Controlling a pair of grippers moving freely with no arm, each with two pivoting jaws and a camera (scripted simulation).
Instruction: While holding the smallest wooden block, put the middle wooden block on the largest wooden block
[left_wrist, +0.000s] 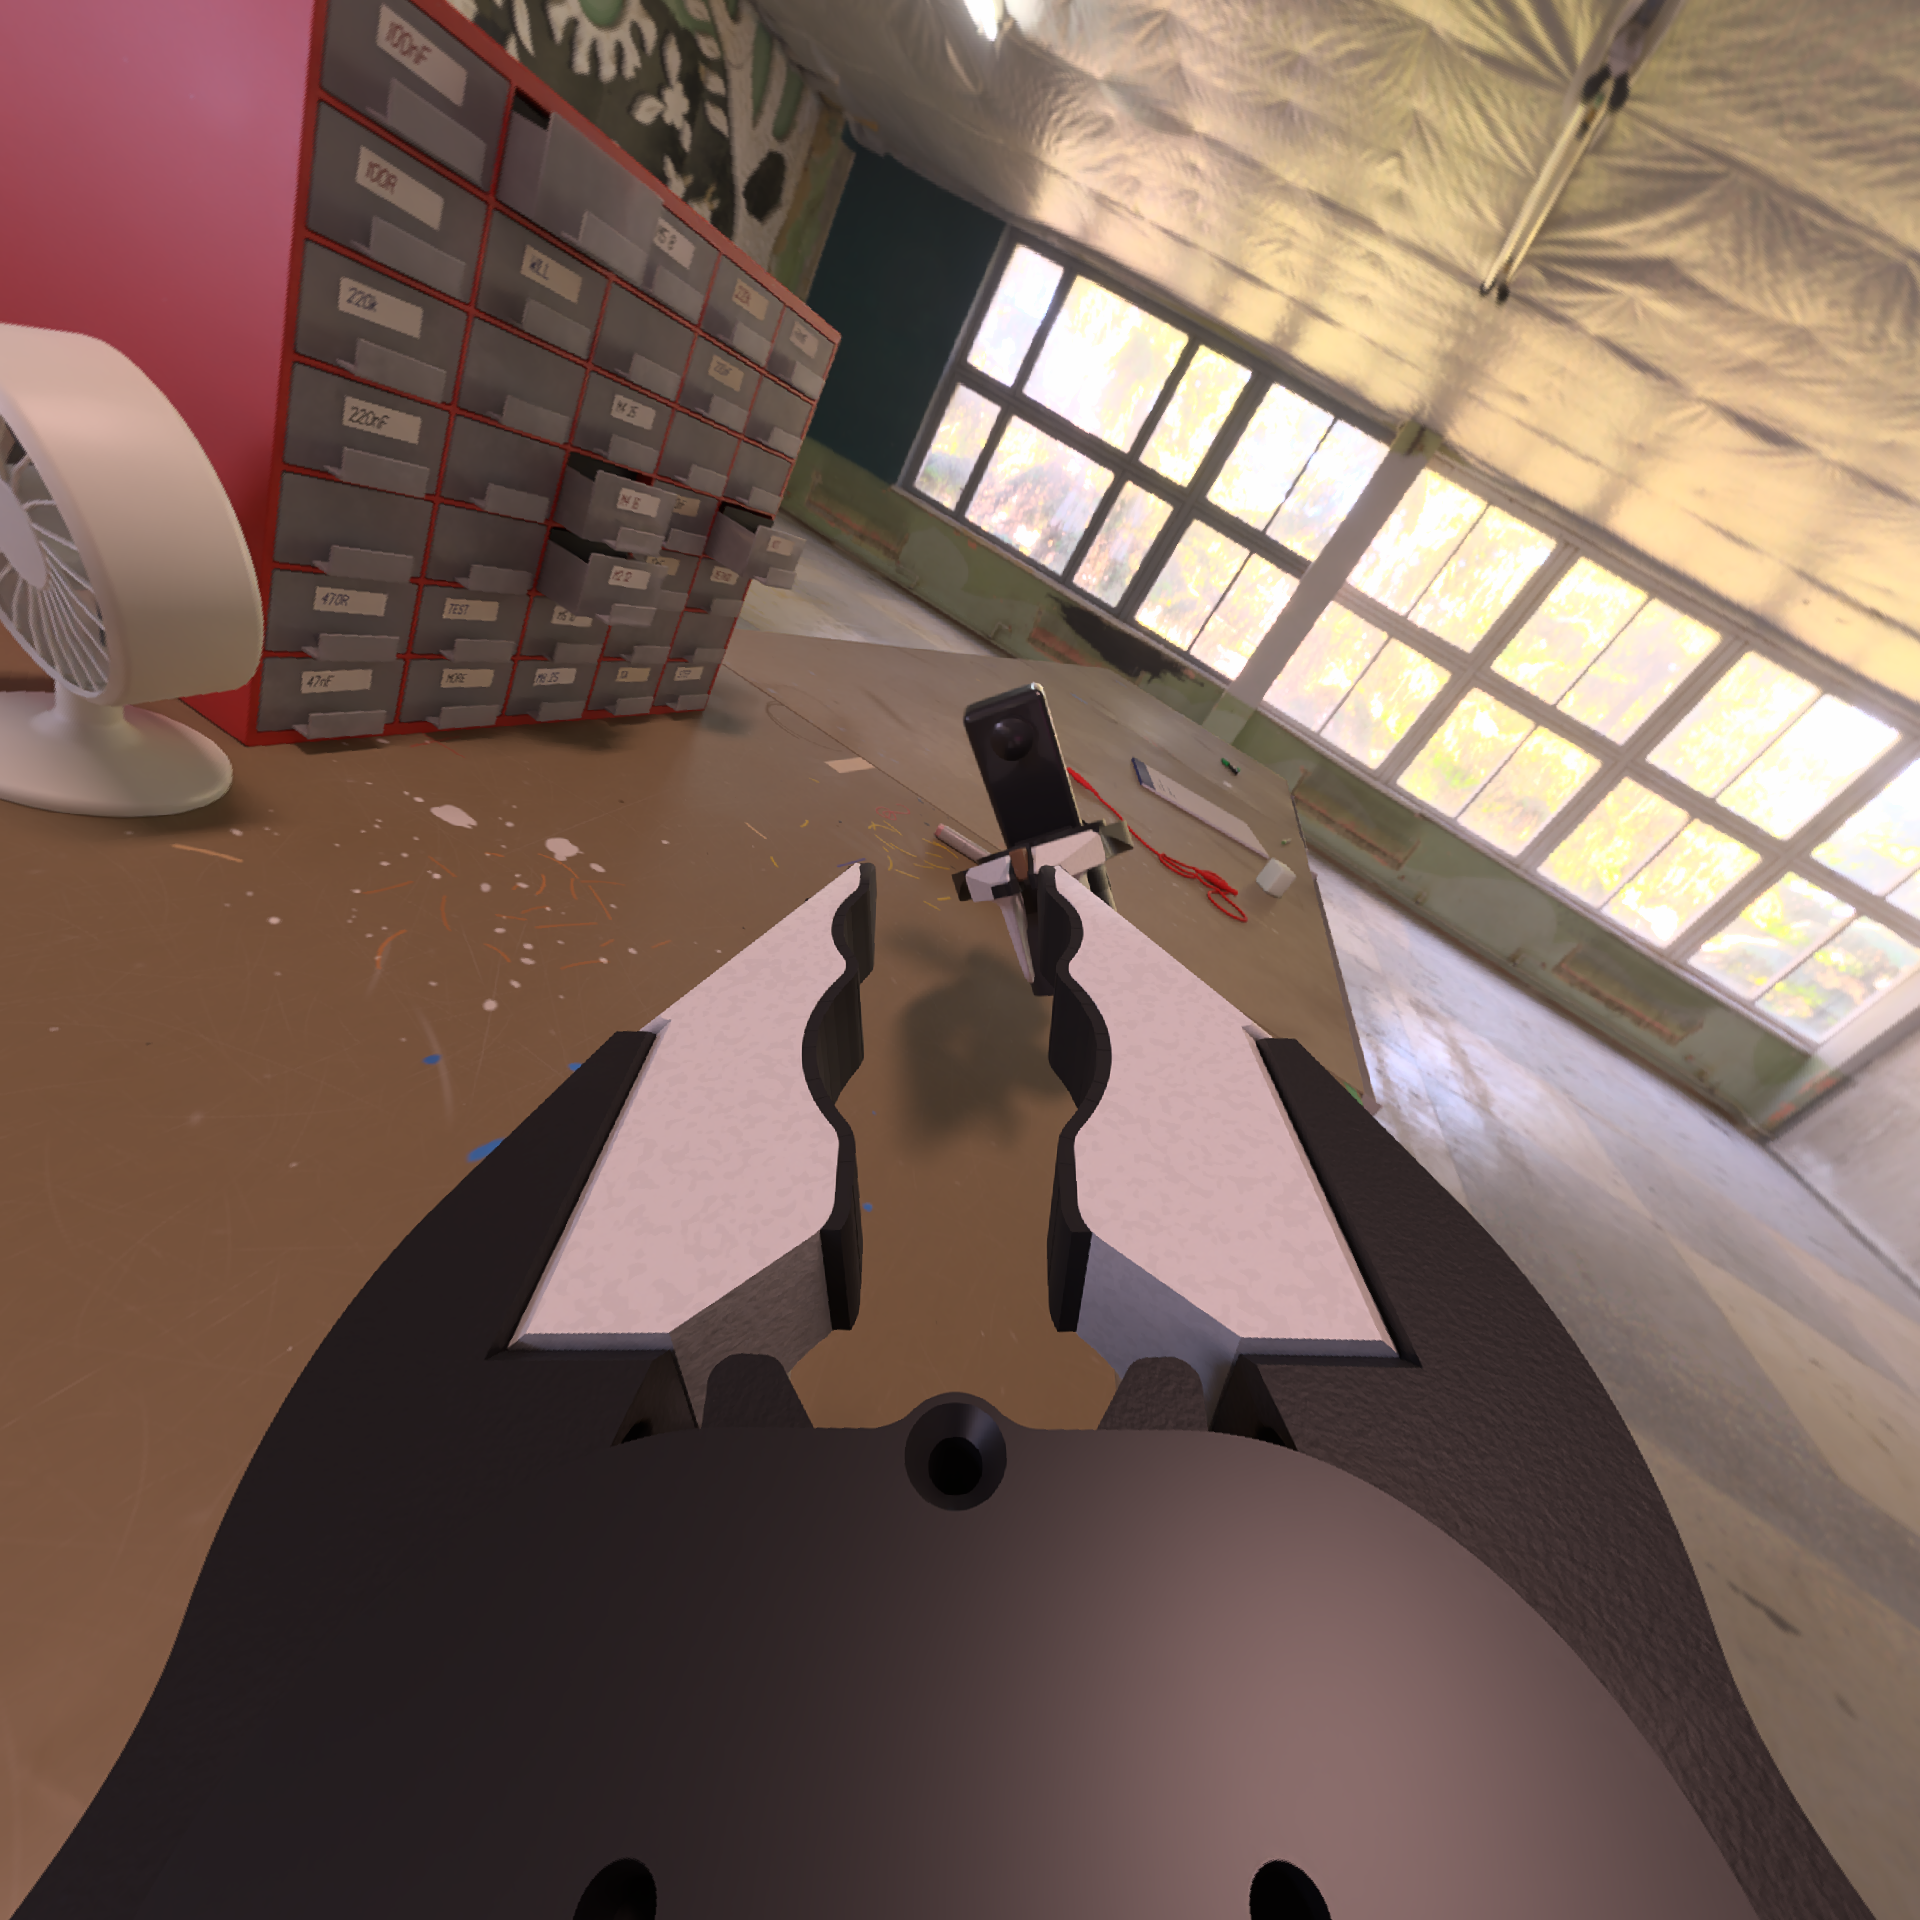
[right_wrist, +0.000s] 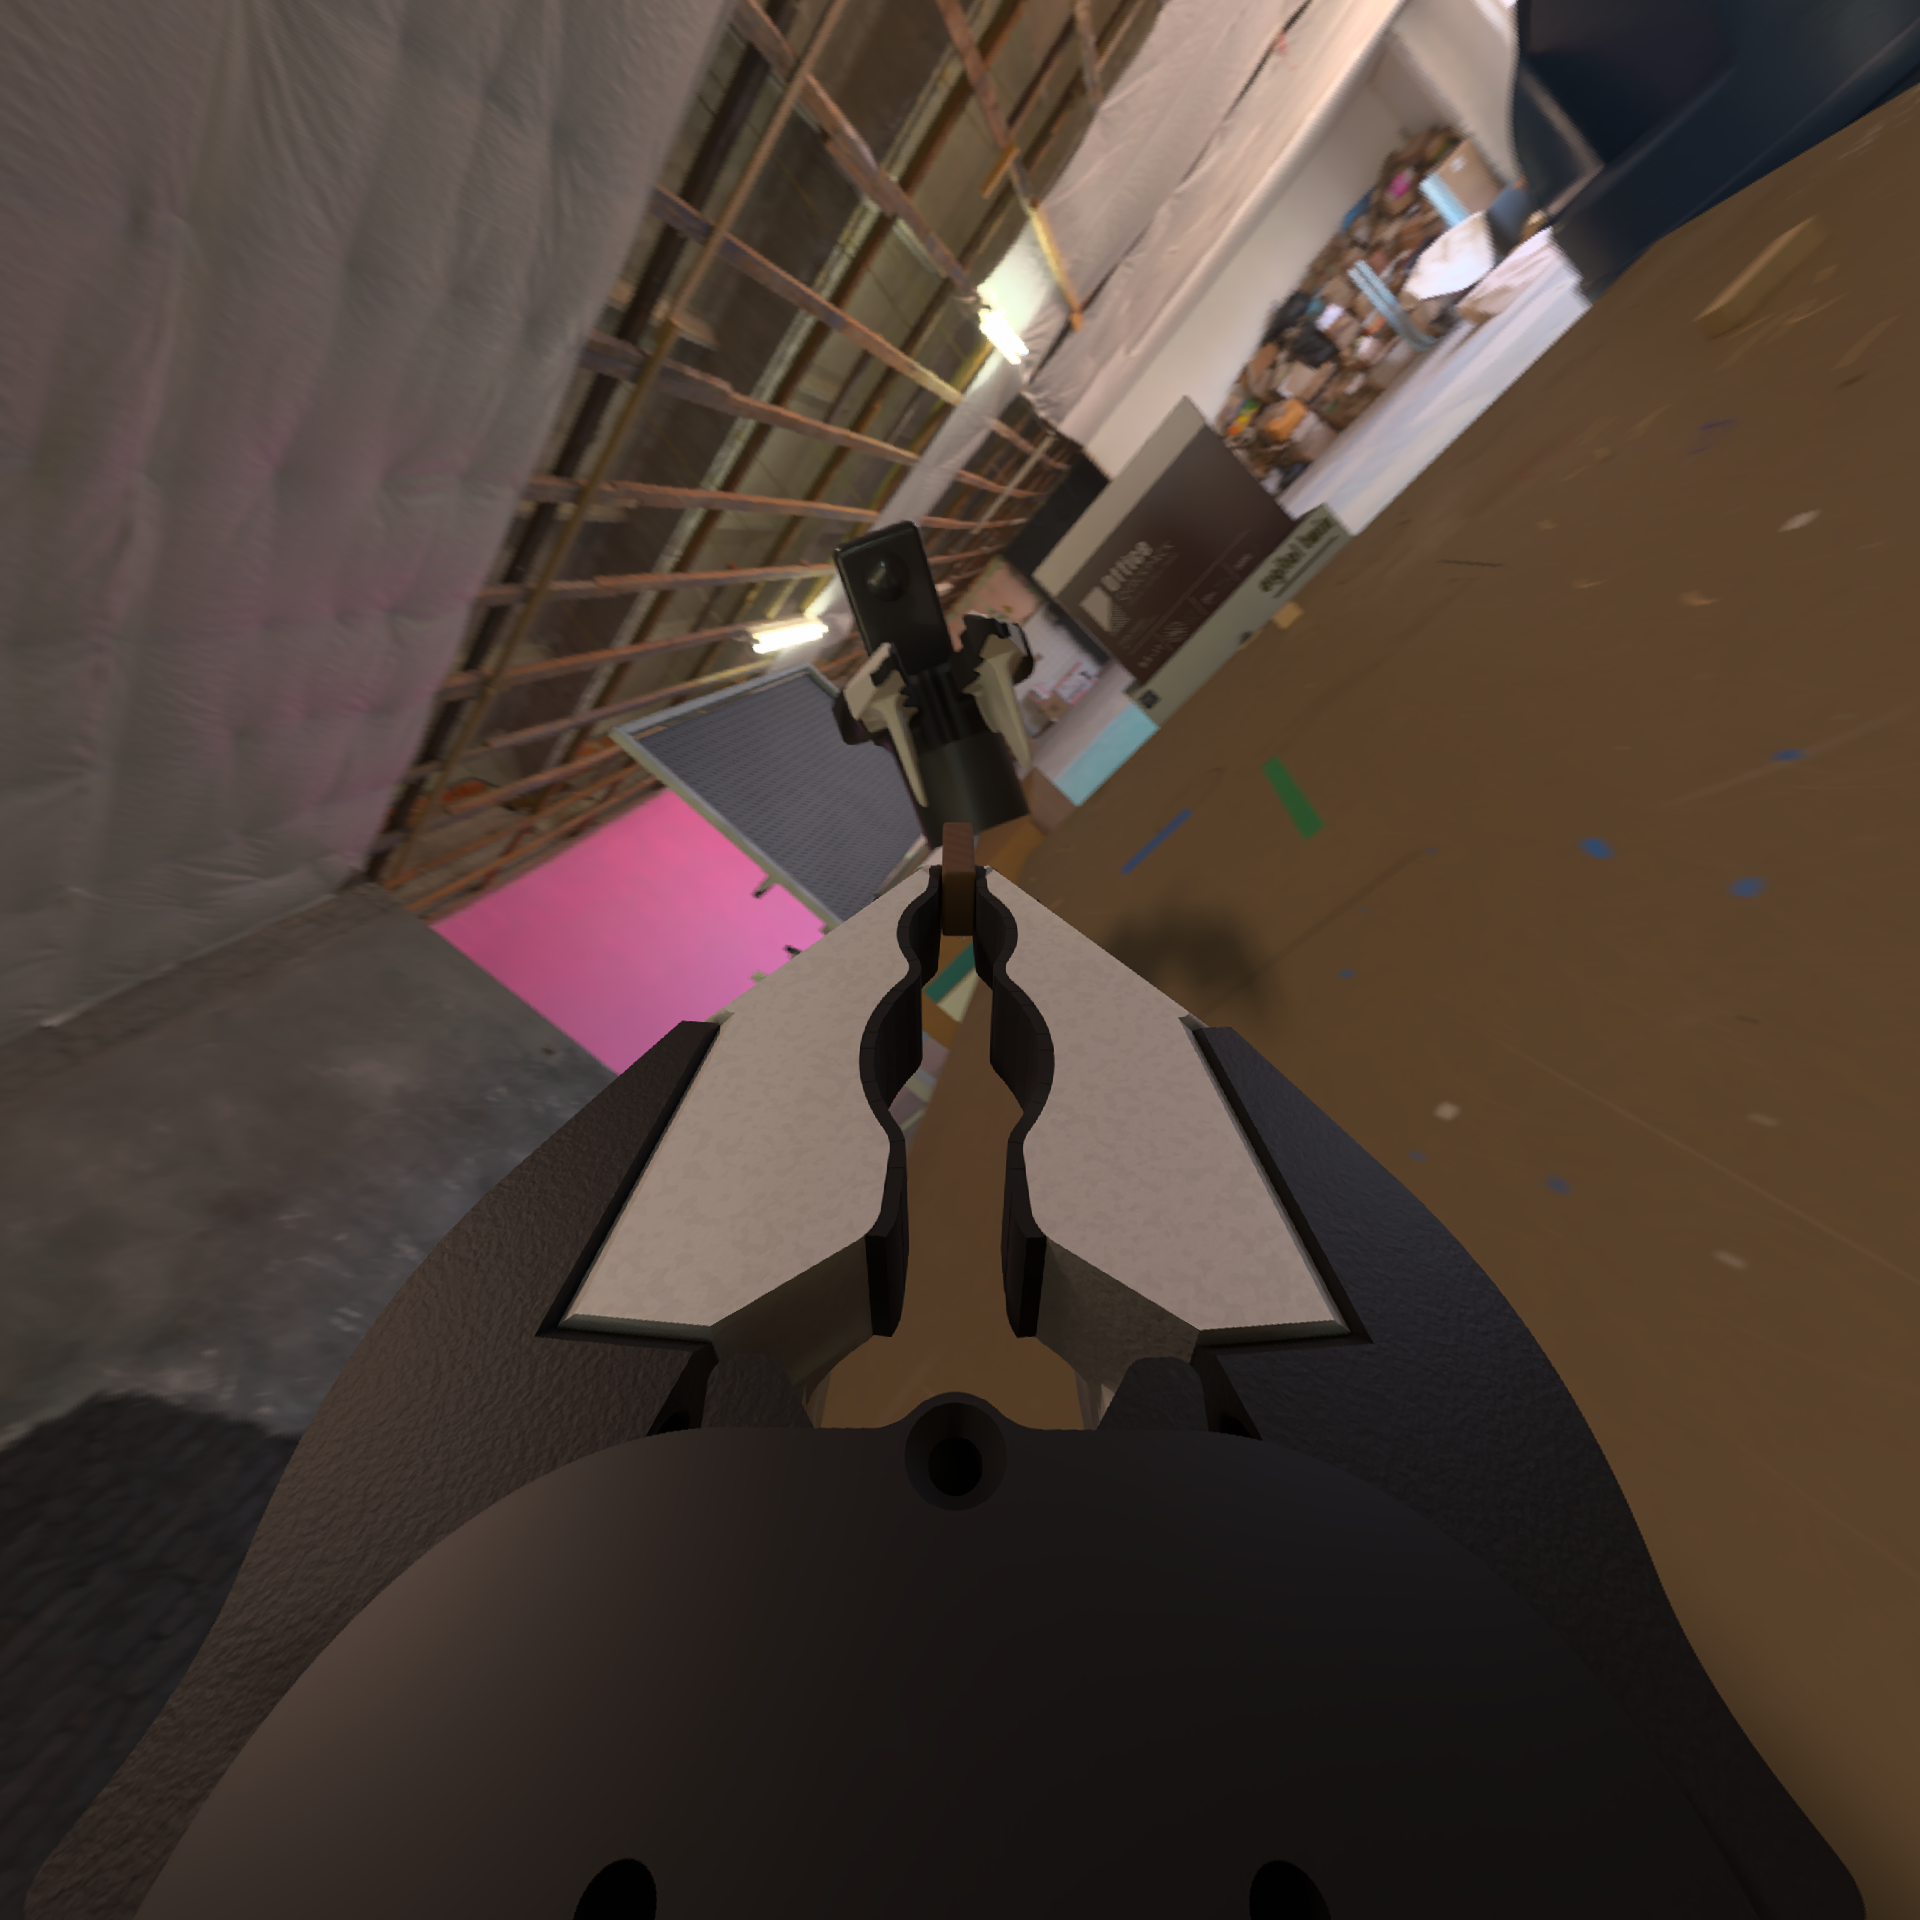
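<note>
My right gripper (right_wrist: 957, 904) is shut on the smallest wooden block (right_wrist: 957, 885), a small brown piece pinched at its fingertips, held above the brown table (right_wrist: 1455, 935). My left gripper (left_wrist: 956, 883) is open and empty, its fingers spread over the table (left_wrist: 312, 1039). The two grippers face each other. The right gripper (left_wrist: 1023, 935) shows small beyond the left fingertips. The left gripper (right_wrist: 961, 748) shows farther off in the right wrist view, jaws apart. The middle and largest wooden blocks are not in either view.
A white fan (left_wrist: 114, 582) and a red cabinet of grey drawers (left_wrist: 499, 436) stand at the table's far left. A red cord (left_wrist: 1195, 862) and a small white object (left_wrist: 1275, 875) lie near the far right edge. Green tape (right_wrist: 1291, 798) marks the tabletop.
</note>
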